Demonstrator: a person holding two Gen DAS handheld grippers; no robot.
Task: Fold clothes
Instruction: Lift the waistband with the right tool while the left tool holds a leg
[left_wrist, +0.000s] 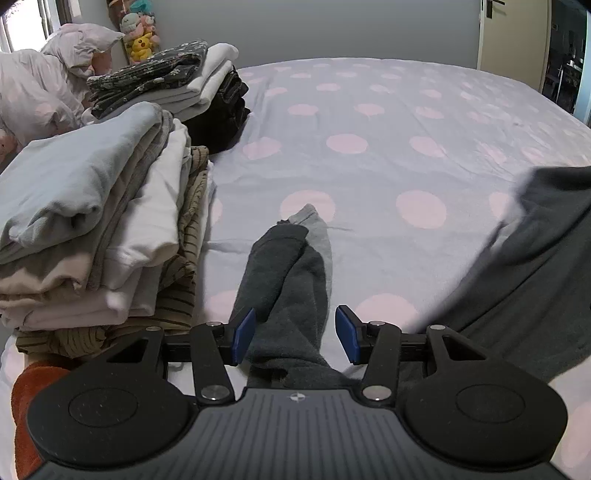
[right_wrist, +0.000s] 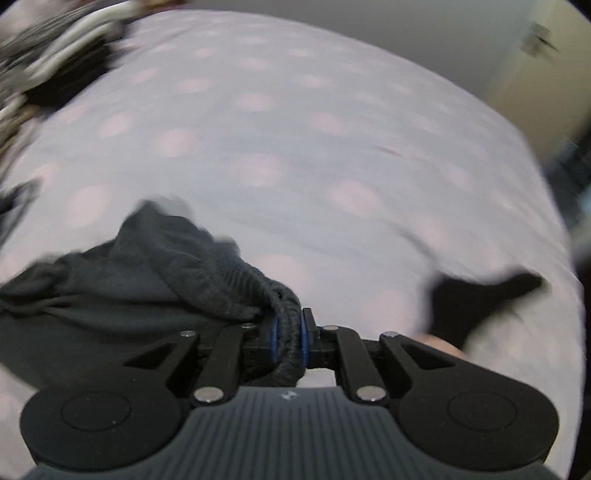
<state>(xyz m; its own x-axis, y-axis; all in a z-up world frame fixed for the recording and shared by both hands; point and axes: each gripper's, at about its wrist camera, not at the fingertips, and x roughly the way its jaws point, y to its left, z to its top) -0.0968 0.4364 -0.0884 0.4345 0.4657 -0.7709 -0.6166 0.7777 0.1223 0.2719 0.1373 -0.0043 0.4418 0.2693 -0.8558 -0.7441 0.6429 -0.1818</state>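
Left gripper: matt black plastic arms, blue rubbery-looking pads, shiny metal pivot pins, ribbed grey housing. Grey sweatpants: soft knit cloth, slightly fuzzy, matt; ribbed waistband in right gripper. Bedsheet: smooth thin cloth w/ fine creases. Folded stack: soft matt cloth, one striped.

left gripper fingers spread around grey garment.

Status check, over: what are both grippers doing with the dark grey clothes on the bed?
Left gripper open, astride grey garment leg. Right gripper shut on dark garment's ribbed band. Folded stacks close at left; black item lying at right.
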